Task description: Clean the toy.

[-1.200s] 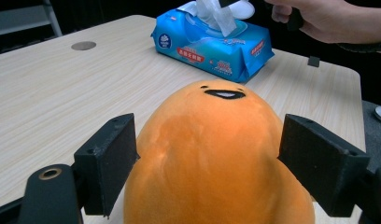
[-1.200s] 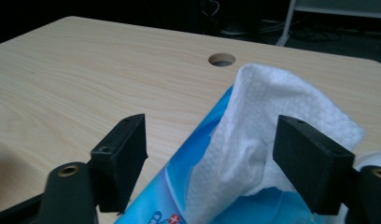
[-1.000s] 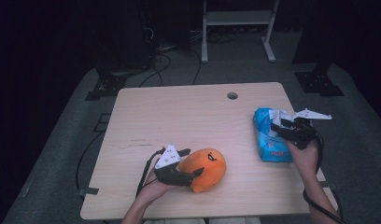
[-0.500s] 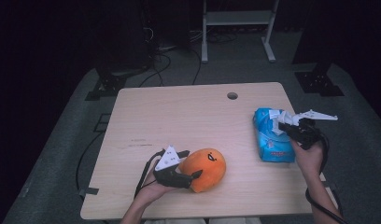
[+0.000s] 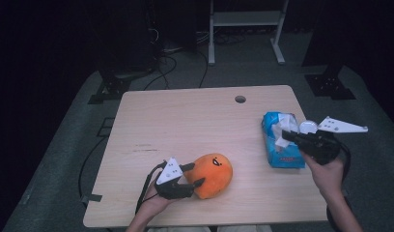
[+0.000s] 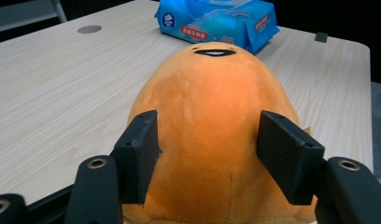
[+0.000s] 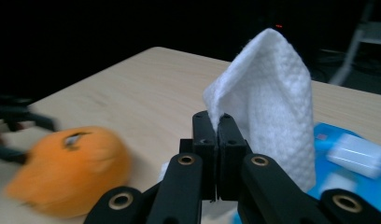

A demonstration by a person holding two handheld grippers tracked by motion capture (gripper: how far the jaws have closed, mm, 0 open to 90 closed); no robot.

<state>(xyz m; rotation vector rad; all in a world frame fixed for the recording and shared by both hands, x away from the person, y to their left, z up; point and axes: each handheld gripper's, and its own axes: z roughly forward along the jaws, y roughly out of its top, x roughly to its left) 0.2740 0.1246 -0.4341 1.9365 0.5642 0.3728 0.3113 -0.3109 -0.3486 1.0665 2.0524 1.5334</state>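
Resting on the pale wooden table [image 5: 185, 125], near its front edge, was the round orange plush toy [image 5: 213, 174] with a little face. The left gripper [image 6: 208, 154] had its jaws part open, one pad pressed on each side of the toy. At the table's right side lay the blue wipe pack [image 5: 280, 145]. The right gripper [image 7: 218, 135] had its jaws pinched tight on a white wipe [image 7: 268, 102]. A slow, straight pull upward would likely free the wipe without tearing, while the toy was held steady.
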